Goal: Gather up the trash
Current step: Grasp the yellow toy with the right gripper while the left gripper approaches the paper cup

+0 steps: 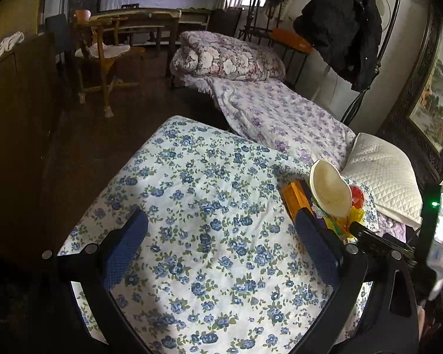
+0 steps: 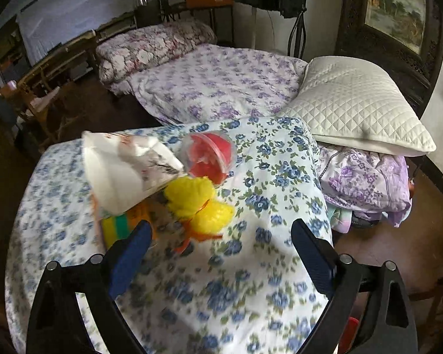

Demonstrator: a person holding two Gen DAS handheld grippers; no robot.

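While both tools hang above the blue-flowered white quilt [image 2: 268, 177] with nothing between their pads, the trash sits in one small heap on it, well up from the right gripper [image 2: 218, 253] and off to the right of the left gripper [image 1: 221, 244]; each stands with its jaws wide and empty.

Going left to right in the right wrist view: the crumpled white paper wrapper [image 2: 124, 168] leans over a green-and-yellow striped packet [image 2: 118, 224]; just beside it lies the fluffy yellow pompom with an orange ribbon [image 2: 198, 203]; behind that, touching the paper's edge, sits the clear round plastic cup with red contents [image 2: 209, 156].

Several risks follow, as I judge them; the heap is loose, so closing on one piece could nudge the others off the quilt's edge; the paper is limp and may slip or tear; the cup looks round and slick and could roll away toward the white quilted pillow [image 2: 354, 103]; a low approach may pinch the soft quilt instead; the blurred view makes aim uncertain.
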